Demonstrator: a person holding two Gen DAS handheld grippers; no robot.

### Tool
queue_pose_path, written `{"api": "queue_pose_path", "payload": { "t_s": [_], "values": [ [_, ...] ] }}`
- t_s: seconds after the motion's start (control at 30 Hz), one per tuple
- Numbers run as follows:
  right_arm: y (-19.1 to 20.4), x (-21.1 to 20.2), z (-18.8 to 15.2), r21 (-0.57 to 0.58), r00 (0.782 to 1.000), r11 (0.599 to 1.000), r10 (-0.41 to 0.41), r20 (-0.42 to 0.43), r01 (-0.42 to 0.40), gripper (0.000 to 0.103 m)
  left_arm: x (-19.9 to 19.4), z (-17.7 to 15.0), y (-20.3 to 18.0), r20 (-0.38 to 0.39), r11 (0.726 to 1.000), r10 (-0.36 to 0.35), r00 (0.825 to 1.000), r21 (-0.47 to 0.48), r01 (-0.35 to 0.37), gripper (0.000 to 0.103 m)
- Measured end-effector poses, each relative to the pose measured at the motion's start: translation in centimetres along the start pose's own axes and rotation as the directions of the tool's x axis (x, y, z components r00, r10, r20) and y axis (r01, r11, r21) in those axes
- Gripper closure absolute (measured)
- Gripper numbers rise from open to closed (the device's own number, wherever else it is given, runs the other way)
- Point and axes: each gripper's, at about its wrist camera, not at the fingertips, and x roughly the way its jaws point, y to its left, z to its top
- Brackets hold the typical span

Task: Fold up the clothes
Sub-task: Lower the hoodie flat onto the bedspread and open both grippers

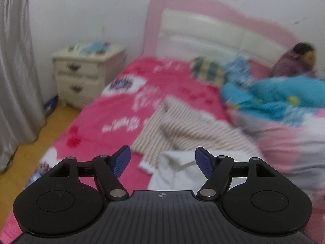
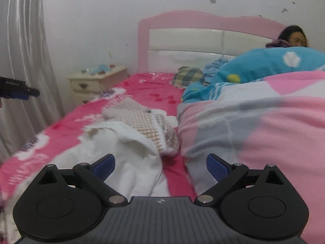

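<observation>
- Left claw [image 1: 162, 161] is spread, nothing between its pads; right claw [image 2: 160, 167] is spread wide, empty too.
- The white-and-checked garment [image 2: 140, 130] lies crumpled mid-frame on the pink bed [image 2: 67, 126].
- A bunched quilt [image 2: 264, 126] crowds its right edge.
- A nightstand [image 1: 85, 75] stands upper left.

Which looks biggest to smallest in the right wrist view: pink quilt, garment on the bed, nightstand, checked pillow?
1. pink quilt
2. garment
3. nightstand
4. checked pillow

Quilt and garment lie nearest the camera, which inflates them. Nightstand versus pillow is close, so unsure.
</observation>
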Motion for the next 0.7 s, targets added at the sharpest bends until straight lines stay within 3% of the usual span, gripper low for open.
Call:
{"api": "queue_pose_path", "payload": {
  "t_s": [0.17,0.27,0.43,0.53,0.57,0.6,0.7],
  "values": [
    [1.3,-8.3,-3.6,0.085,0.998,0.995,0.056,-0.032,-0.053,0.004,-9.6,1.5,-1.1,0.095,0.992,-0.106,0.990,0.084,0.098,0.023],
    [1.9,-10.6,-8.2,0.211,0.991,0.975,0.098,-0.094,-0.076,0.004,-13.0,-0.2,-2.6,0.065,0.977,-0.160,0.985,0.155,0.149,0.021],
    [2.4,-9.5,-18.1,0.416,0.961,0.909,0.094,-0.262,0.024,0.012,-13.6,-8.7,-6.1,-0.093,0.921,-0.265,0.960,0.271,0.280,0.020],
    [2.8,-9.5,-22.3,0.451,0.945,0.887,0.057,-0.323,0.101,0.028,-12.0,-16.0,-9.0,-0.211,0.864,-0.288,0.934,0.362,0.349,0.020],
    [3.0,-9.7,-23.4,0.443,0.941,0.888,0.039,-0.335,0.121,0.033,-11.4,-18.3,-9.8,-0.250,0.848,-0.287,0.925,0.383,0.366,0.020],
    [3.8,-10.4,-23.8,0.383,0.947,0.916,0.006,-0.321,0.124,0.035,-10.7,-20.7,-10.7,-0.292,0.831,-0.283,0.914,0.400,0.385,0.020],
    [7.1,-12.7,-24.0,0.055,0.966,0.996,-0.059,-0.251,0.075,0.036,-8.9,-25.4,-11.8,-0.375,0.807,-0.283,0.883,0.405,0.430,0.021]
  ]
}}
